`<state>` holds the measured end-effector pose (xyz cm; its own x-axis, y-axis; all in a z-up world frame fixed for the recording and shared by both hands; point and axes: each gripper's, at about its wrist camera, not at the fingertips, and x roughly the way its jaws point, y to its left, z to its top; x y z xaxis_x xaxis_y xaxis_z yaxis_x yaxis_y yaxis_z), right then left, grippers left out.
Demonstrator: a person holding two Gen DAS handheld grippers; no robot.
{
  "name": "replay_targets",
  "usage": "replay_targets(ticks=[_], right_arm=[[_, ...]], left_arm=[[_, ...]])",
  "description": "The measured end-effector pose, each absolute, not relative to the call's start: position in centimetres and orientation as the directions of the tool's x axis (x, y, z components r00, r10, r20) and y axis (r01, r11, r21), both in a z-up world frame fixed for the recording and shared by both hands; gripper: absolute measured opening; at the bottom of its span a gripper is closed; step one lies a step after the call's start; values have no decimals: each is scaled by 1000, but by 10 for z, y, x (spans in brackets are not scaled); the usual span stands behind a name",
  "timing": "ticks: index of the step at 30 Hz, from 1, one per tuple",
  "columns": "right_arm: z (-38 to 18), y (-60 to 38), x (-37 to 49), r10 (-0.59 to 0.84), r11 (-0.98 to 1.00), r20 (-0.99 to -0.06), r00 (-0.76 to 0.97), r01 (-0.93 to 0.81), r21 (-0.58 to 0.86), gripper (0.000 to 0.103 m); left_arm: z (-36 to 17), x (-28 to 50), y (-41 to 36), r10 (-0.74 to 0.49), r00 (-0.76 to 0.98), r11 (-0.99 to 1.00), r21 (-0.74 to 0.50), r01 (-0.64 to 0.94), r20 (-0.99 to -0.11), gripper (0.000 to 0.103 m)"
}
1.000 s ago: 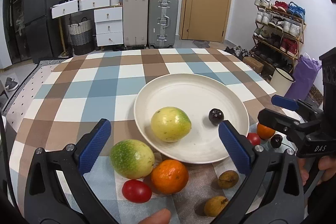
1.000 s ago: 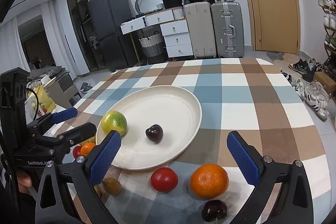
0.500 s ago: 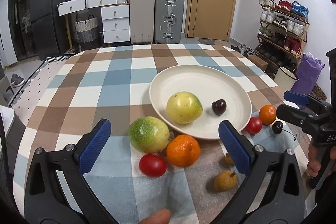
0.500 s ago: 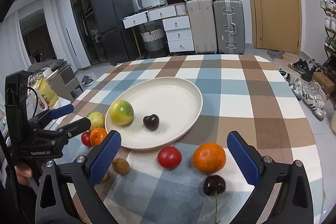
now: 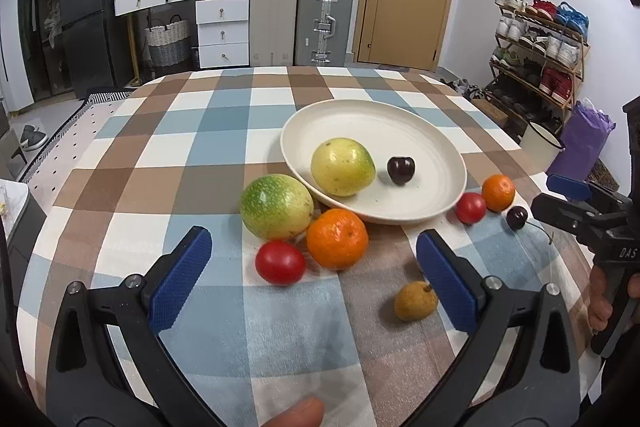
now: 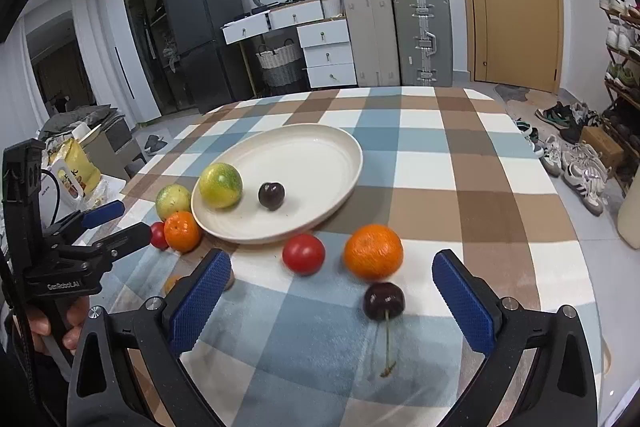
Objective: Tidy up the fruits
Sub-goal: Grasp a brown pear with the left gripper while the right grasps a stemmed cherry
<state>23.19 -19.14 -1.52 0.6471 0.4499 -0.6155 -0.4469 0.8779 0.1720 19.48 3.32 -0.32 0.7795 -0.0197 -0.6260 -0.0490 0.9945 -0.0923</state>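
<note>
A white plate (image 5: 420, 135) (image 6: 320, 151) on the checked table holds a yellow-green passion fruit (image 5: 343, 167) (image 6: 220, 185) and a dark cherry (image 5: 401, 170) (image 6: 271, 195). In front of my open, empty left gripper (image 5: 312, 283) lie a green passion fruit (image 5: 276, 207), an orange (image 5: 337, 239), a tomato (image 5: 280, 263) and a small brown longan (image 5: 415, 301). In front of my open, empty right gripper (image 6: 332, 301) lie a tomato (image 6: 303, 253), an orange (image 6: 373, 251) and a stemmed cherry (image 6: 384, 301).
The table's right edge (image 6: 576, 227) drops to the floor with shoes. A bag and clutter (image 6: 76, 167) sit left of the table. Suitcases and drawers (image 5: 276, 19) stand against the far wall.
Both grippers have pulled back from the plate, so the loose fruits now lie ahead of the fingers rather than under them. Both stayed open and empty.
</note>
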Motion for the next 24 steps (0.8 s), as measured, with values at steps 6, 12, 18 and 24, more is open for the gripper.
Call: replay_targets(ticks=[6,12,18,24], right_arm=[[-28,-204,229,416,891,-661,625,-425,159,102],[-37,-211,234,389,902,-695,604,-404,154,102],[-48,-215,241,405,897,-720,564,-398,193,96],[-54,-215,249,422,890,-737,528,-394,228,84]], left_arm=[[-6,189,28,-41,767,994,-104,-34,-640,102],[-11,191,20,-48,756,996,-92,-16,-653,102],[-16,194,11,-73,739,996,-85,21,-670,102],[-20,195,3,-87,722,996,-80,44,-687,102]])
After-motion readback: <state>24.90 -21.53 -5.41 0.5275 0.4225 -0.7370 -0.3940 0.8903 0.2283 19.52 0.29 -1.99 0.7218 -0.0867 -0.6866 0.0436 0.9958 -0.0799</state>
